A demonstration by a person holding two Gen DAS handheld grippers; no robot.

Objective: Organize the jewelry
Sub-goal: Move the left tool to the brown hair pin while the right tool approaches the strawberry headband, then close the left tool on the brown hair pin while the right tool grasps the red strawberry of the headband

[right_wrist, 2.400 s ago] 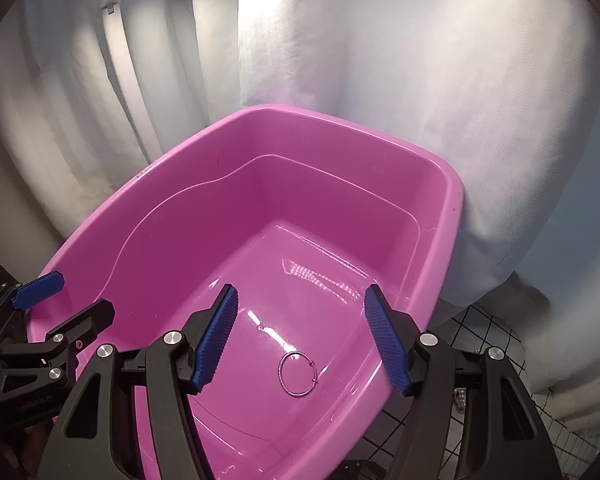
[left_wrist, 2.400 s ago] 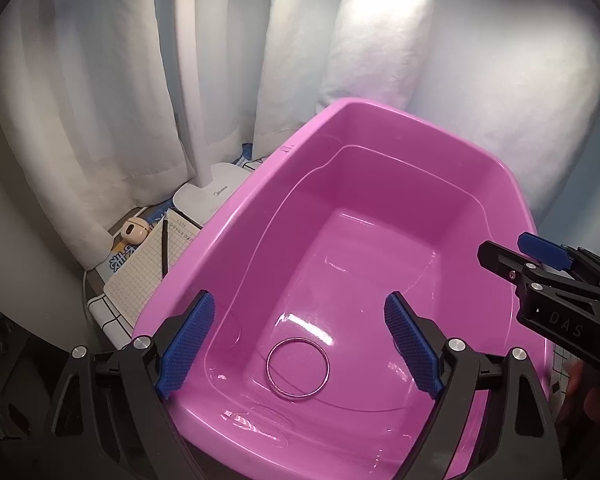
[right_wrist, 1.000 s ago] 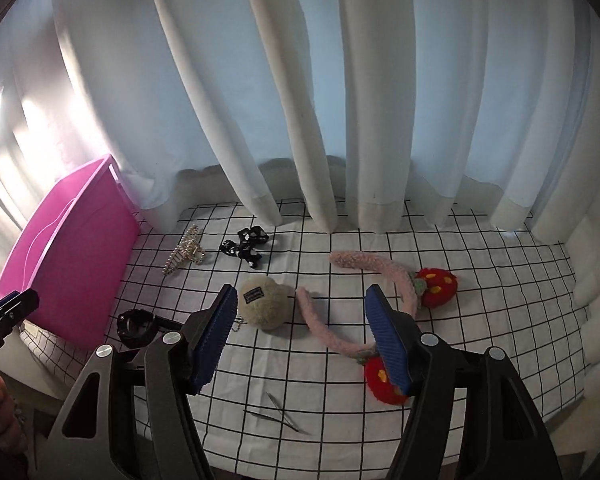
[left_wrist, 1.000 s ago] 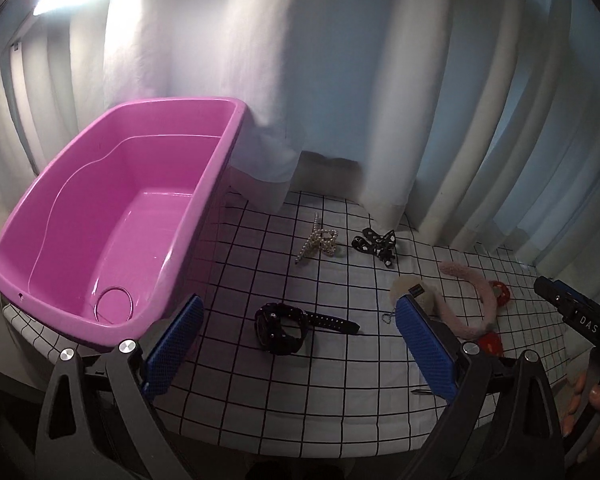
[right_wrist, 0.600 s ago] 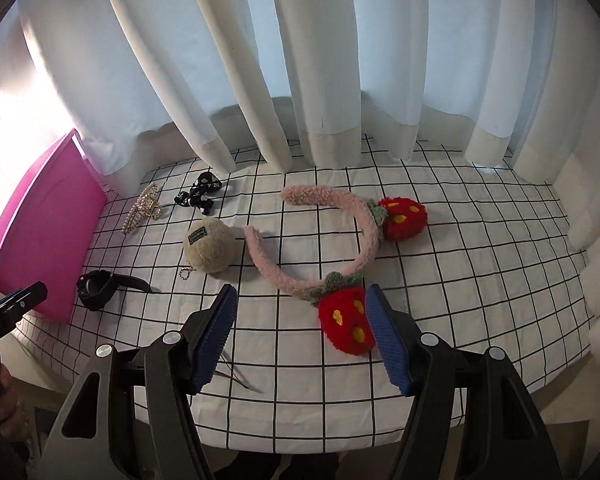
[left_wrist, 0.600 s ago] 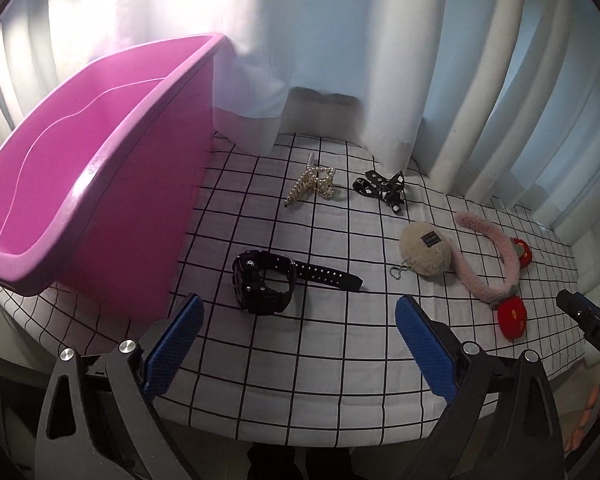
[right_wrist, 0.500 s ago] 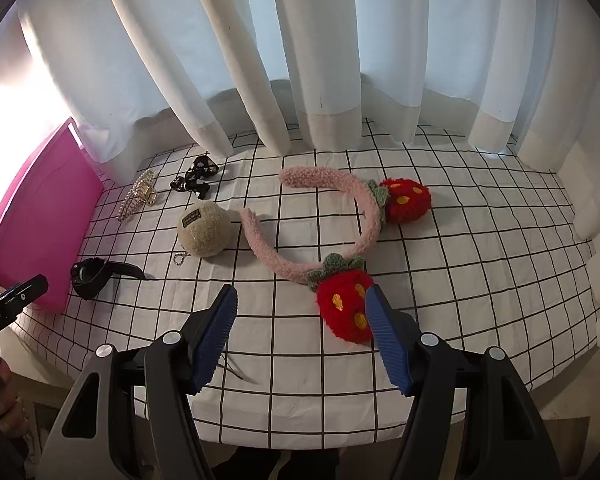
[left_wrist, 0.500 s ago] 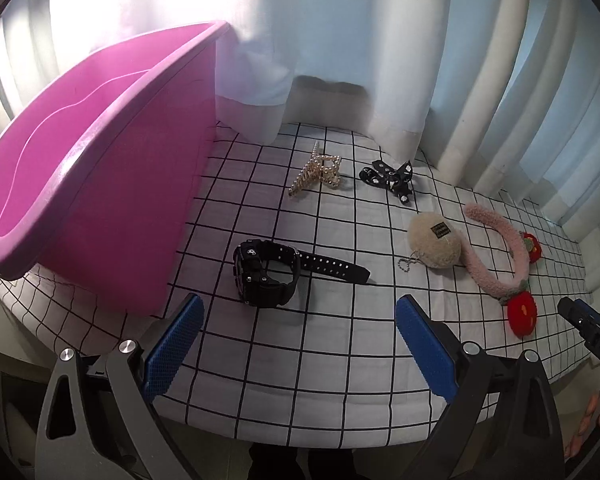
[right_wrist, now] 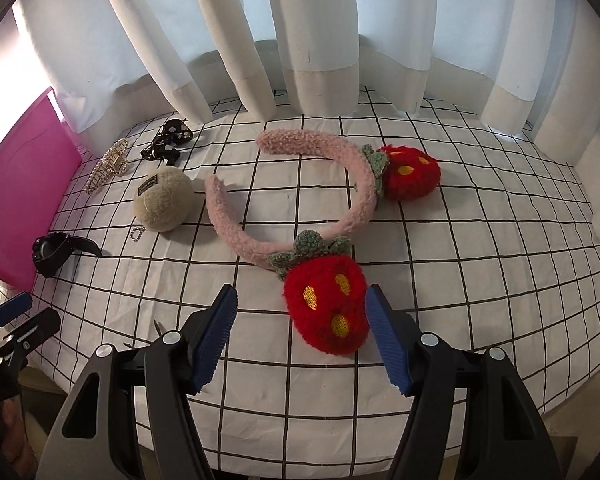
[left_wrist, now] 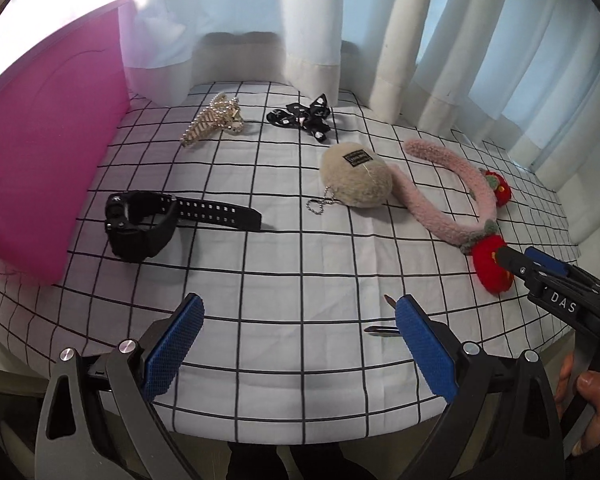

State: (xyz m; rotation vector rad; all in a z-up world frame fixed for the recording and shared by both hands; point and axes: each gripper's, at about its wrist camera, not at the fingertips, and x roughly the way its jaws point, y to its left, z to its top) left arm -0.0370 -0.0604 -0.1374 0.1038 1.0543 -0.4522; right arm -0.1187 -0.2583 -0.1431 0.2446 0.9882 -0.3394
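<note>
On a white grid-patterned cloth lie a black watch [left_wrist: 144, 220], a pearl hair claw [left_wrist: 214, 122], a black bow clip [left_wrist: 304, 119], a beige pompom keychain [left_wrist: 356, 180] and a pink fuzzy headband [right_wrist: 300, 196] with two red strawberries. A pink tub [left_wrist: 40, 120] stands at the left. My left gripper [left_wrist: 296, 320] is open and empty above the cloth's front edge. My right gripper [right_wrist: 300, 312] is open, its jaws either side of the near strawberry [right_wrist: 326, 304], not closed on it.
Thin metal tweezers [left_wrist: 382, 328] lie by my left gripper's right finger. White curtains [right_wrist: 300, 32] hang behind the table. The cloth's front edge drops off just below both grippers.
Both grippers left the pink tub, which holds a ring, swung right over the cloth and came lower. The right gripper closed in on the near strawberry of the headband.
</note>
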